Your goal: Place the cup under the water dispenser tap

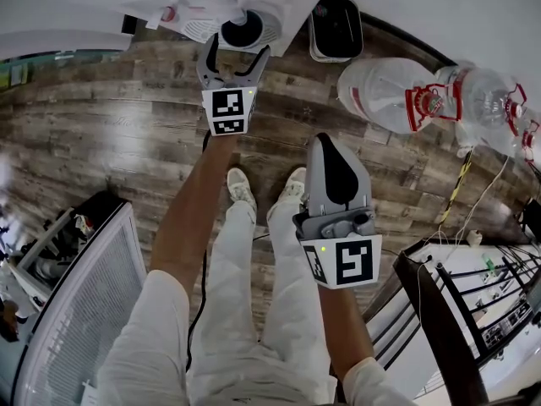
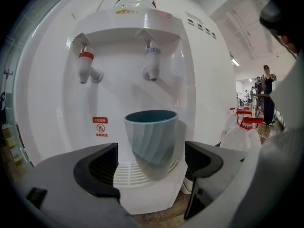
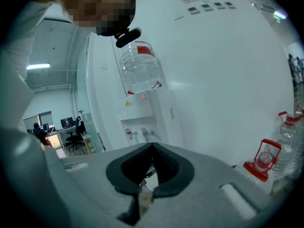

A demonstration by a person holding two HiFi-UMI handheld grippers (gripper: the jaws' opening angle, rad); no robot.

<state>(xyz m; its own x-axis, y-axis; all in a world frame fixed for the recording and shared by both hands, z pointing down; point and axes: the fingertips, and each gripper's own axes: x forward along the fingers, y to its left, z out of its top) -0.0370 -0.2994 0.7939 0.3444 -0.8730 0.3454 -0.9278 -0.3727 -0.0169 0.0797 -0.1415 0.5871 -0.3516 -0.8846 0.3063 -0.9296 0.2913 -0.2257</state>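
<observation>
Pulling the left gripper (image 2: 151, 167) away crookedly could let one of its wide-apart jaws, which flank the cup (image 2: 151, 137) without pressing it, clip the wall and tip it off the drip tray (image 2: 121, 177). The right gripper (image 3: 151, 148), jaws together on nothing, hangs well clear. Blue-grey, ribbed and upright, the cup stands on the white grille beneath the blue tap (image 2: 152, 66).
</observation>
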